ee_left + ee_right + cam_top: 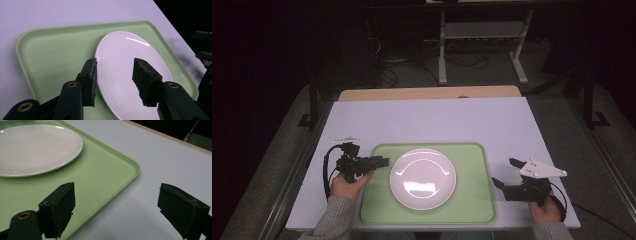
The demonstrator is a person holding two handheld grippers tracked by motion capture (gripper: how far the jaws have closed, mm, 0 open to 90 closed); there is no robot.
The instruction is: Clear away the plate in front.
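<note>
- Table (432, 117) with a pale top carries everything; its far edge shows a strip of bare wood.
- Tray (472, 160), light green with rounded corners, lies on the near half of the table, close to the near edge.
- Plate (423, 178), white and round, sits flat inside the tray, a little left of the tray's middle, with bare green all round it.
- Left gripper (382, 162) hangs over the tray's left rim, pointing across at the plate. In the left gripper view its jaws stand partly spread above the plate's near edge, one over the tray floor beside the plate, the other over the plate. Nothing is pinched between them.
- Right gripper (507, 174) sits just off the tray's right rim, over bare table. In the right gripper view its jaws are spread wide, one over the tray's corner, the other over the table, with nothing between them.
</note>
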